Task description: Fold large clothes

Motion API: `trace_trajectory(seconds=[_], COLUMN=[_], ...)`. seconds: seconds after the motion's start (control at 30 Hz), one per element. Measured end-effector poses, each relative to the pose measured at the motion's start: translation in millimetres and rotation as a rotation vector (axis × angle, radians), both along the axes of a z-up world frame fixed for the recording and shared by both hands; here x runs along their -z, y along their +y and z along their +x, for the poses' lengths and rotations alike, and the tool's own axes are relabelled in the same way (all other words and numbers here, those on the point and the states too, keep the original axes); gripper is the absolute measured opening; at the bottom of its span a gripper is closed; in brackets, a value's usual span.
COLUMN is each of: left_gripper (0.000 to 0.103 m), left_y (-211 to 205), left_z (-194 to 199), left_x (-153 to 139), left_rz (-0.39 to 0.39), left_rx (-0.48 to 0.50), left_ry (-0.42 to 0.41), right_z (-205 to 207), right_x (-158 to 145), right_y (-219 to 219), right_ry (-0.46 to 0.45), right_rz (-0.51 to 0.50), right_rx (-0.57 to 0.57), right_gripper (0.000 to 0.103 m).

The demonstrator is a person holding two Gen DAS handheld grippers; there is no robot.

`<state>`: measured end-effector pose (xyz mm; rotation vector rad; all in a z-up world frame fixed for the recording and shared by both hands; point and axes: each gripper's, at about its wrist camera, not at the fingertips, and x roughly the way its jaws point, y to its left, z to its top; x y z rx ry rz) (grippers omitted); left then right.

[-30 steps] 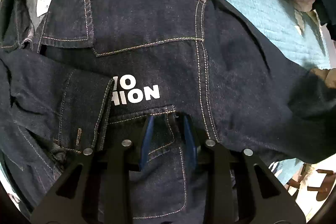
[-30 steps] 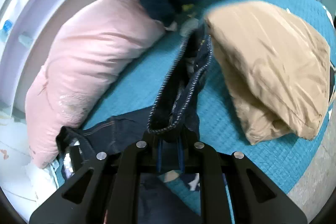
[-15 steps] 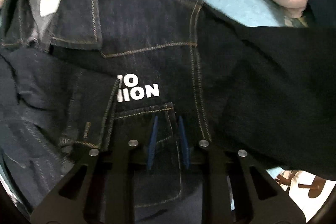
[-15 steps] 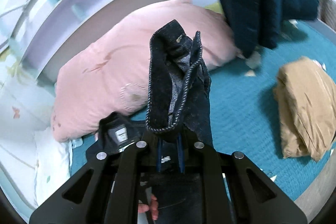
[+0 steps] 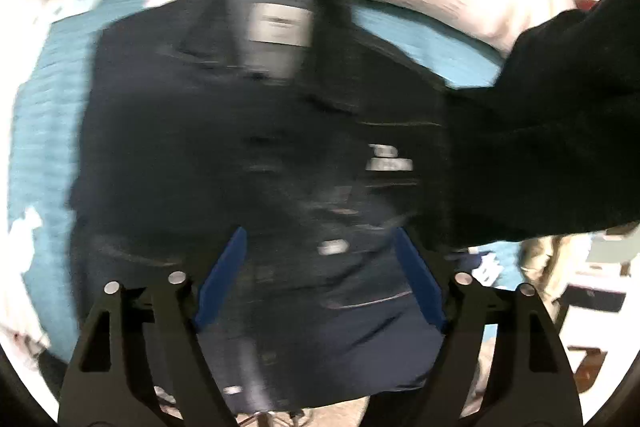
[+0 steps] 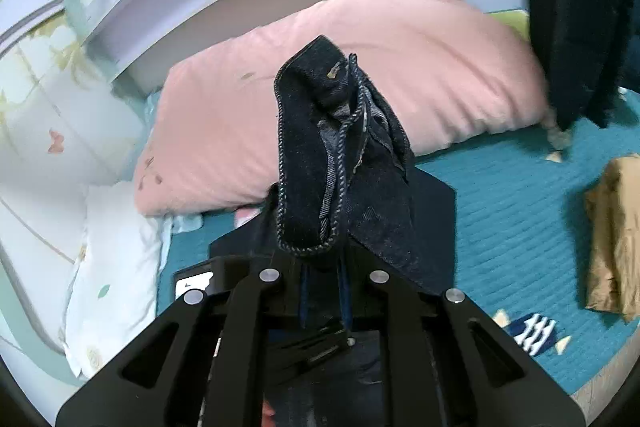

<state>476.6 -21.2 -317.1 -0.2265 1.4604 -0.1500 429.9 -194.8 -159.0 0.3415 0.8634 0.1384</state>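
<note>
Left gripper point(image 5: 320, 247): pointing steeply down above jacket point(image 5: 248, 155), jaws just sprung wide, nothing between them. Right gripper point(image 6: 323, 279): angled down, clamped on jacket cuff point(image 6: 320, 163), raised before pink pillow point(image 6: 420, 67). Jacket: spread on teal bedcover point(image 6: 512, 211), collar toward pillow.

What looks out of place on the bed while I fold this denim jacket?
A striped sock lies loose on the teal bedspread near its edge, below the folded tan garment. The denim jacket itself lies flat, its sleeve bunched in the right gripper.
</note>
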Motion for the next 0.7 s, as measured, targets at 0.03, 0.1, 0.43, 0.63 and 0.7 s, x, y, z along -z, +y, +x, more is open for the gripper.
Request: trace_trajectory(seconds=[0.03, 0.1, 0.43, 0.63, 0.7], left_gripper=[0.081, 0.086, 0.089, 0.089, 0.089], left_y=[13.2, 36.2, 143.9, 170.5, 178.4], left_z=[-7.0, -17.4, -31.6, -29.7, -31.6], left_x=[-6.7, -15.2, -36.4, -19.6, -7.3], left_rz=[0.018, 0.034, 0.069, 0.185, 0.174], left_rx=[-0.018, -0.044, -0.203, -0.202, -0.201], left_ry=[-0.008, -0.014, -0.049, -0.026, -0.013], right_z=[3.5, 10.6, 37.5, 49.8, 53.2], right_x=[1.6, 9.0, 76.7, 131.8, 149.5], right_y=[8.5, 29.4, 134.4, 178.0, 184.0], right_ry=[0.008, 0.029, 0.191, 0.294, 0.334], right_rz=[-0.004, -0.016, -0.065, -0.090, -0.072], right_rx=[-0.014, -0.047, -0.204, -0.257, -0.255], right_gripper=[0.011, 0.011, 0.012, 0.012, 0.012])
